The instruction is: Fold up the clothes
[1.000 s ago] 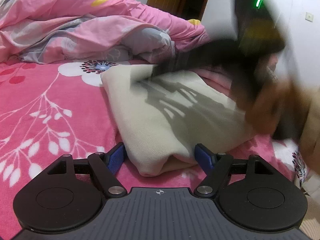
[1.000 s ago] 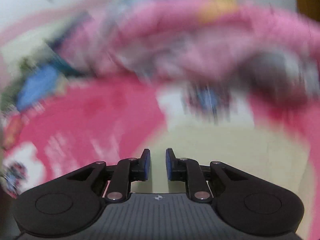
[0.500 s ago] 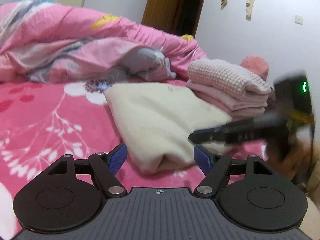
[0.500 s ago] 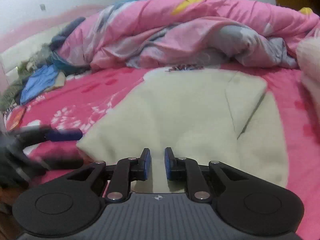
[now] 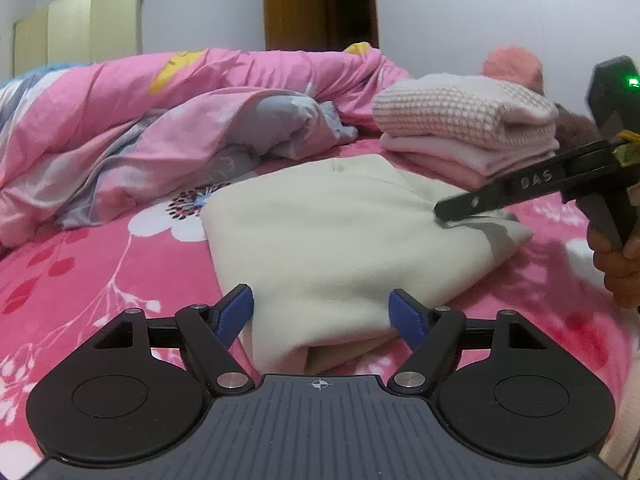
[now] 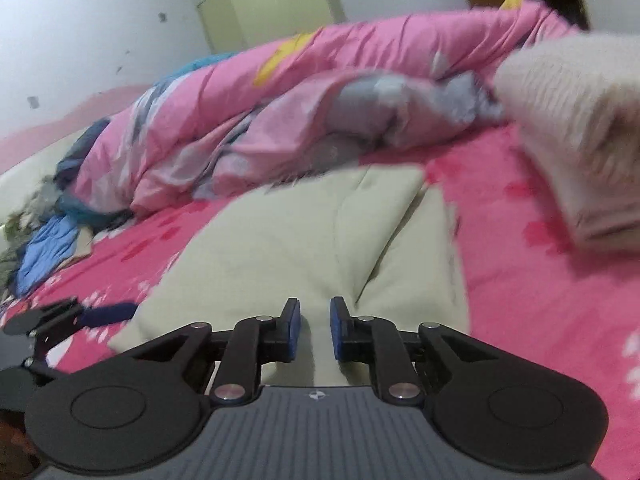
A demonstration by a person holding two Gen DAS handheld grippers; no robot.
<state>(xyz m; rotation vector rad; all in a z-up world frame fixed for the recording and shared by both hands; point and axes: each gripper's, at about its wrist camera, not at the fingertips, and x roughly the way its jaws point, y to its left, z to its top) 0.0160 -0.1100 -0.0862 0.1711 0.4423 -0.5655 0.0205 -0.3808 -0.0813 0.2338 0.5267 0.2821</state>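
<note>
My left gripper straddles the folded cream garment — jaws wide, not pinching; my right gripper over it — jaws opening, clamping nothing.

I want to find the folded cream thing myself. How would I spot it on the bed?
Look at the bed's bright pink flowered sheet, in front of the crumpled pink and grey quilt. The folded cream knit garment lies flat there, beside a stack of folded pale pink clothes. It is the only cream piece, plain and smooth, while the stack's top piece is pink and bumpy.
</note>
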